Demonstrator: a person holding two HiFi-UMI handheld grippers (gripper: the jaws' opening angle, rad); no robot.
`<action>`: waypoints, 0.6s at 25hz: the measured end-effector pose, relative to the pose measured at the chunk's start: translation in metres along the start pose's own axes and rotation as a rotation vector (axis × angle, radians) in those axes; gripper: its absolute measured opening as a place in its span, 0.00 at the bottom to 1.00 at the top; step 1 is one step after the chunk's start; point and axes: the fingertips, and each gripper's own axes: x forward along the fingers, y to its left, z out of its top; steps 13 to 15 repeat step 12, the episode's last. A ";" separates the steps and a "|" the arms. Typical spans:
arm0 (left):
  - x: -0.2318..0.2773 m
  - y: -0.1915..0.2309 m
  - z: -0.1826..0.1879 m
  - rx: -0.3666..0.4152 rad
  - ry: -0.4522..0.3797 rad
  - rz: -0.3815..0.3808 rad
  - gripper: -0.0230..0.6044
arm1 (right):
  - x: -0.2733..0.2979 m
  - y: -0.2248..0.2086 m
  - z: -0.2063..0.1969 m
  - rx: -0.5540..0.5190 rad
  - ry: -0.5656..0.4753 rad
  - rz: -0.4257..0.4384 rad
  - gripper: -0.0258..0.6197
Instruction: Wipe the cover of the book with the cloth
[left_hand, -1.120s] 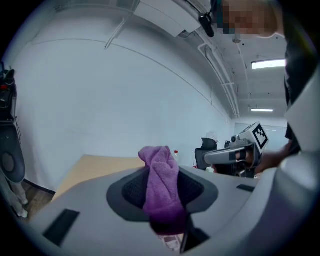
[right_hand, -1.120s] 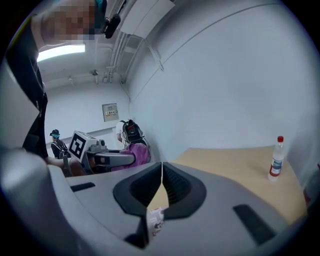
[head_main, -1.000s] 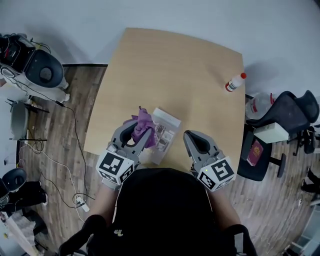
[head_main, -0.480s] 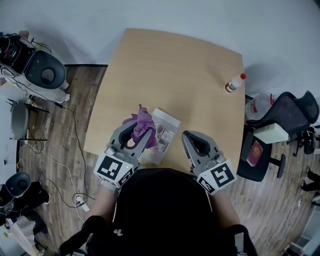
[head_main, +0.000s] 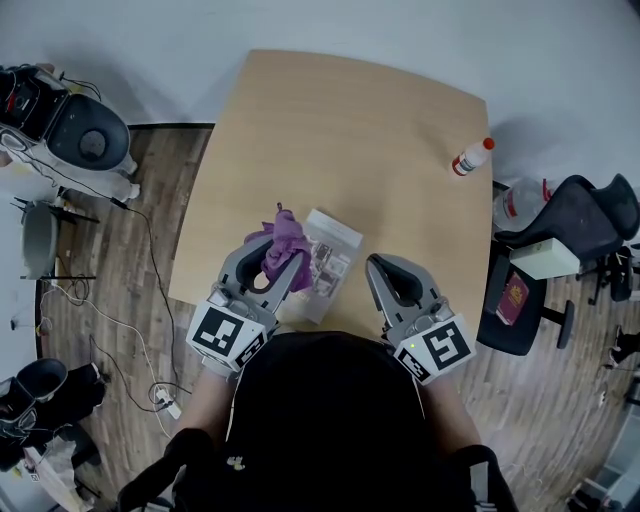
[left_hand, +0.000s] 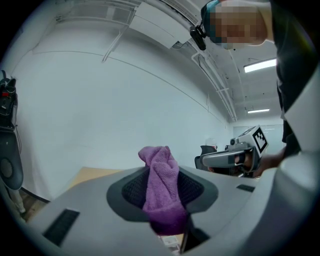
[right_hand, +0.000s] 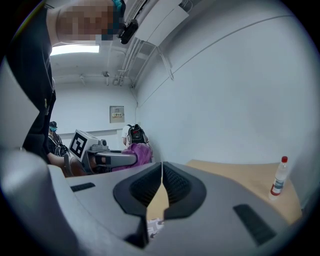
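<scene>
Counter (head_main: 340, 140): light wood.
Book (head_main: 330, 262): flat near the counter's front edge, between both tongs.
Left tongs (head_main: 272, 262): clamped on purple cloth (head_main: 287, 240), over the book's left edge.
Right tongs (head_main: 388, 268): tips pressed together, nothing between them, just right of the book.
Bottle (head_main: 470, 158): white, red cap, far right edge of the counter; contents not discernible.

book (head_main: 332, 262): left part hidden under cloth (head_main: 285, 243) and left tool (head_main: 270, 260); cover print too small to read. desk (head_main: 350, 140): near edge hidden by the person (head_main: 320, 420). Both gripper views show only a sliver of book.
</scene>
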 end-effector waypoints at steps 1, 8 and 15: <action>0.000 0.000 0.000 0.000 0.002 0.000 0.28 | 0.000 0.000 0.000 0.002 -0.001 -0.001 0.09; 0.000 0.000 -0.003 -0.010 -0.004 -0.007 0.28 | -0.001 0.001 -0.001 0.002 -0.001 -0.008 0.09; 0.003 0.000 -0.002 -0.014 -0.003 -0.008 0.28 | 0.000 -0.002 -0.002 0.007 -0.001 -0.016 0.09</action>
